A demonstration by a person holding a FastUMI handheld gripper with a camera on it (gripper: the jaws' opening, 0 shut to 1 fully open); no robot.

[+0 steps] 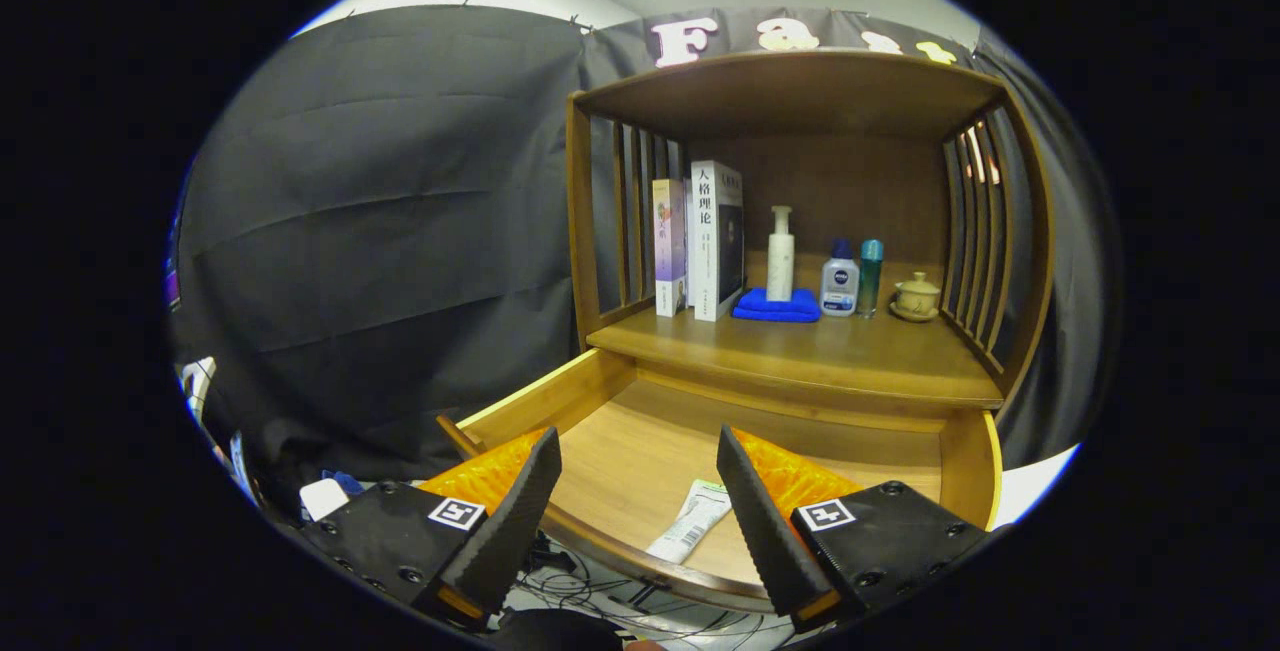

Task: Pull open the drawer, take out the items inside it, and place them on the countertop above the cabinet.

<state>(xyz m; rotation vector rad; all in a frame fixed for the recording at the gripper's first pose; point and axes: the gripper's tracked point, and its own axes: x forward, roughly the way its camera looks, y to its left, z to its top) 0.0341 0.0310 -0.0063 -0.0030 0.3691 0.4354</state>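
The wooden drawer [560, 396] stands pulled out below the cabinet's countertop [800, 351]. On its floor lies a flat white tube [692, 521] near the front rim, just ahead of my right finger. My gripper [640, 451] hovers above the drawer's front with its fingers wide apart and nothing between them. On the countertop stand two books [700, 241], a white pump bottle [780, 256] on a folded blue cloth [775, 306], a small white bottle with a blue cap [839, 281], a slim teal bottle [870, 276] and a little lidded cup [916, 296].
The cabinet has slatted sides [975, 241] and a top board [790, 81] over the countertop. Cables [580, 586] lie on the floor under the drawer's front. Small objects [325, 496] sit low at the left by the black cloth wall.
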